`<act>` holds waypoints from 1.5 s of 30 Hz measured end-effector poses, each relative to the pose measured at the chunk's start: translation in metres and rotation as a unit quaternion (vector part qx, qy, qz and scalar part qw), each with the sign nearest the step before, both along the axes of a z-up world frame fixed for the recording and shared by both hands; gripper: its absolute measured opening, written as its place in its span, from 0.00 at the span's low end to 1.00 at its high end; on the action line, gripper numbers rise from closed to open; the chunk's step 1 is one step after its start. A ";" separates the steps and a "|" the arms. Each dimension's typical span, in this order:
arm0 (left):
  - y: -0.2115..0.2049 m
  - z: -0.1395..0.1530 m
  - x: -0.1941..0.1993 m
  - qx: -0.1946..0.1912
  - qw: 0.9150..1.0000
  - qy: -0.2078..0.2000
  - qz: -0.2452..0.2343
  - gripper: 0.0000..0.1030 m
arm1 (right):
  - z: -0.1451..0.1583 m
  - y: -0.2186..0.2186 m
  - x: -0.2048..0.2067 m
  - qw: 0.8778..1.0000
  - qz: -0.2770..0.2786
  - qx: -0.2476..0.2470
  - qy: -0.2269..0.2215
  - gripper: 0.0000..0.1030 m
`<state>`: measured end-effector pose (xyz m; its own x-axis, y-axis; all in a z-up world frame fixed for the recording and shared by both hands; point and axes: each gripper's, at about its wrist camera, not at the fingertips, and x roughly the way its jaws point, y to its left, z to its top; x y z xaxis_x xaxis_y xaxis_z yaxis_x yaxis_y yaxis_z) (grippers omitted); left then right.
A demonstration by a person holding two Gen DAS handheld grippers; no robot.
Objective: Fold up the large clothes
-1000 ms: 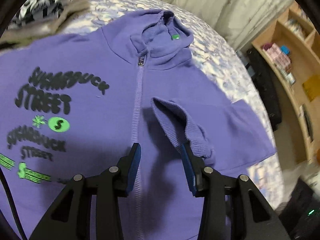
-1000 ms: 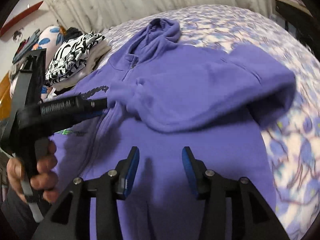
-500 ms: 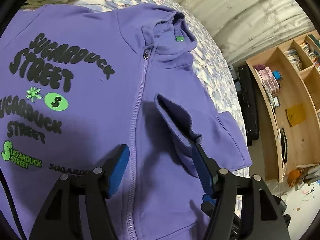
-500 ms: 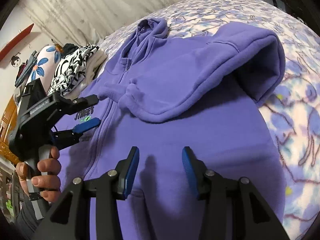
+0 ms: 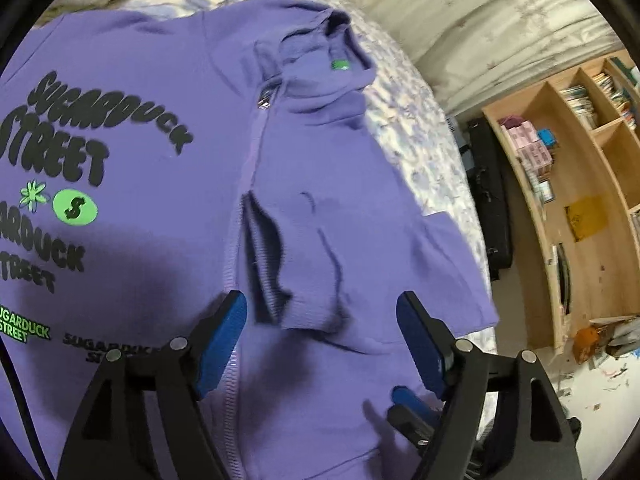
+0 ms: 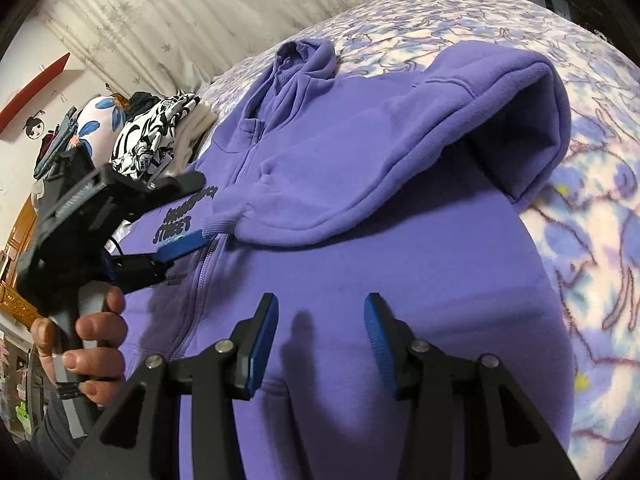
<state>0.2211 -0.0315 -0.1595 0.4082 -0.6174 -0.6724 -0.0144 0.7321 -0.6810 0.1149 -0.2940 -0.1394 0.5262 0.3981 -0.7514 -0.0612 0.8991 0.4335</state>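
Note:
A purple zip hoodie (image 5: 160, 92) with black and green "Sugarduck Street" print lies front up on the bed; it also shows in the right wrist view (image 6: 400, 260). One sleeve (image 6: 400, 152) is folded across the chest, its ribbed cuff (image 5: 288, 280) lying by the zipper. My left gripper (image 5: 320, 340) is open and empty just above the cuff; it also shows in the right wrist view (image 6: 176, 216). My right gripper (image 6: 320, 340) is open and empty over the hoodie's lower part.
The bed has a blue and white floral cover (image 6: 600, 240). A pile of black-and-white and beige clothes (image 6: 160, 136) lies beyond the hoodie's shoulder. Wooden shelves (image 5: 580, 184) stand past the bed's edge. Curtains (image 6: 180, 20) hang behind.
My left gripper opened wider and let go of the sleeve cuff, which now lies flat by the zipper. My right gripper drew back a little toward the hem.

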 end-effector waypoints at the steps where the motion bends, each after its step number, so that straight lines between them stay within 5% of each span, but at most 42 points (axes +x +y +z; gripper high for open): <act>1: -0.002 -0.003 0.001 -0.001 1.000 0.000 -0.002 0.73 | 0.000 0.000 0.000 1.000 0.000 0.000 0.000 0.44; 6: -0.018 -0.008 0.007 -0.001 1.000 -0.010 -0.029 0.63 | -0.002 0.002 0.002 1.000 0.002 -0.004 0.001 0.44; 10: -0.041 -0.006 0.016 0.024 0.998 -0.029 -0.056 0.15 | -0.003 0.003 0.001 1.000 0.001 -0.009 0.000 0.44; 13: -0.054 0.014 0.019 0.085 0.992 -0.063 -0.066 0.13 | -0.001 0.004 0.001 1.000 0.000 -0.014 0.002 0.44; 19: -0.045 0.100 0.007 0.201 0.956 -0.210 -0.050 0.13 | 0.016 0.000 -0.003 0.999 -0.010 -0.039 -0.010 0.44; 23: -0.002 0.131 0.013 0.235 0.942 -0.240 -0.013 0.14 | 0.033 -0.014 -0.004 0.997 -0.035 -0.063 -0.031 0.44; 27: 0.041 0.104 0.029 0.257 0.947 -0.191 0.013 0.25 | 0.037 -0.027 0.004 0.994 -0.059 -0.090 -0.024 0.45; 29: 0.059 0.065 0.040 0.255 0.959 -0.128 0.006 0.46 | 0.034 -0.032 0.010 0.994 -0.062 -0.091 -0.011 0.45; 33: 0.084 0.010 0.046 0.231 0.972 -0.049 0.009 0.47 | 0.027 -0.043 0.025 0.995 -0.057 -0.082 0.017 0.45; 40: 0.098 0.008 0.059 0.165 0.984 -0.055 0.024 0.55 | 0.030 -0.060 0.074 0.995 -0.062 -0.070 0.033 0.45; 45: 0.078 0.002 0.077 0.219 0.975 -0.044 0.011 0.55 | 0.019 -0.079 0.128 0.993 -0.093 -0.058 0.044 0.45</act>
<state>0.2980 0.0468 -0.1572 0.4861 -0.2698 -0.8312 0.0120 0.9531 -0.3024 0.2433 -0.3729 -0.1201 0.5133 0.2083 -0.8325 0.1439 0.9355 0.3228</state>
